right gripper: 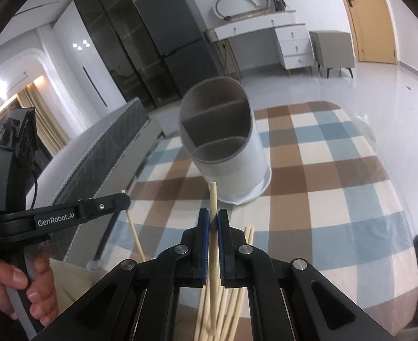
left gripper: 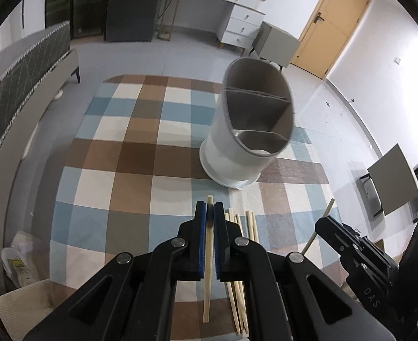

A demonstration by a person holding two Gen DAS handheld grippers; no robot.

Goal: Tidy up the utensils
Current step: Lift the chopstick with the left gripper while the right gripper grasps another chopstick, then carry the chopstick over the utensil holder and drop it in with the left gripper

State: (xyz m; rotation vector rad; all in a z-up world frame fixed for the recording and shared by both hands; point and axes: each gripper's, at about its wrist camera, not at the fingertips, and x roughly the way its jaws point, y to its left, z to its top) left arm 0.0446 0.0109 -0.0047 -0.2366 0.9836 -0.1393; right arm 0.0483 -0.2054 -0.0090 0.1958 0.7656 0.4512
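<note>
A white, grey-rimmed utensil holder with inner dividers stands on the checked tablecloth; it also shows in the right wrist view. My left gripper is shut on a single wooden chopstick, lifted above the cloth. Several loose chopsticks lie just right of it. My right gripper is shut on another chopstick, whose tip points toward the holder. More chopsticks lie beneath it. The right gripper shows in the left wrist view; the left gripper shows in the right wrist view.
The table has a rounded edge with a blue, brown and white checked cloth. A grey sofa stands to the left. A plastic bag lies on the floor, and a grey chair stands at the right.
</note>
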